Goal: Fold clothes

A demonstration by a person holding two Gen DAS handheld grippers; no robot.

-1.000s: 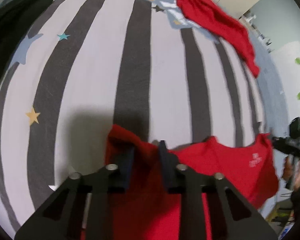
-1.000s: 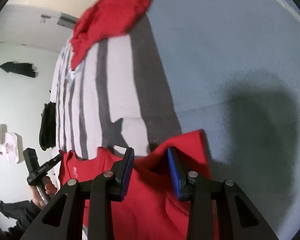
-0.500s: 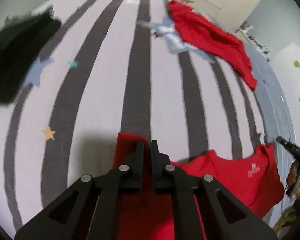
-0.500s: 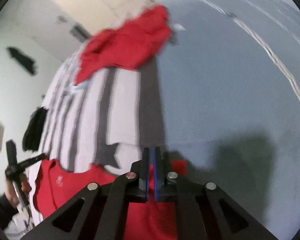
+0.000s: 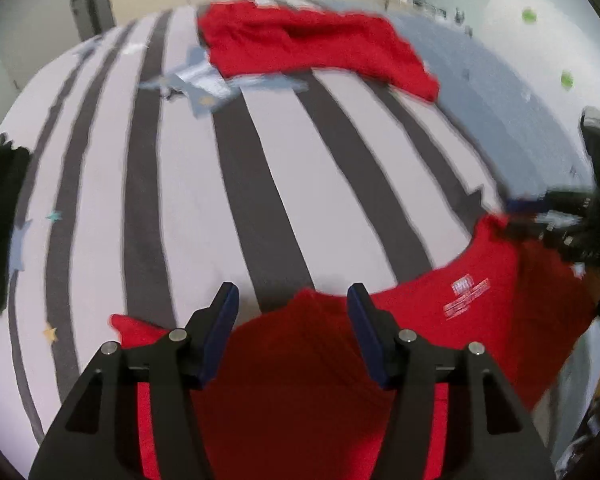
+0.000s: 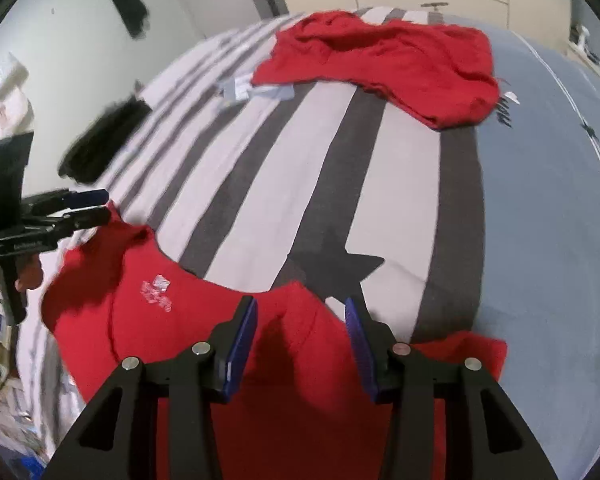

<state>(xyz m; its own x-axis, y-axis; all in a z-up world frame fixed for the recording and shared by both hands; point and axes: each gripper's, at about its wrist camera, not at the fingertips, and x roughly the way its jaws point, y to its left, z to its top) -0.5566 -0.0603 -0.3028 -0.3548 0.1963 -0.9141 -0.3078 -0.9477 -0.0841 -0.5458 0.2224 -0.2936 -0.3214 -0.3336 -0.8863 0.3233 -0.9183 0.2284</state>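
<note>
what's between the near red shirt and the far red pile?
Only striped bedding between the near red shirt and the far red pile; a dark star print sits by the near shirt. Right wrist view shows it best.

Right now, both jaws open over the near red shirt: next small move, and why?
Probably lift both clear and regrasp for the next fold. The left gripper and right gripper have just been opening, pads off the red shirt, which lies on the striped bedspread, a raised fold between each pair of jaws.

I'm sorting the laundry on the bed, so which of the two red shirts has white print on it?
The near red shirt lying under both grippers; white lettering shows on its chest. The crumpled red shirt at the far end shows no print.
</note>
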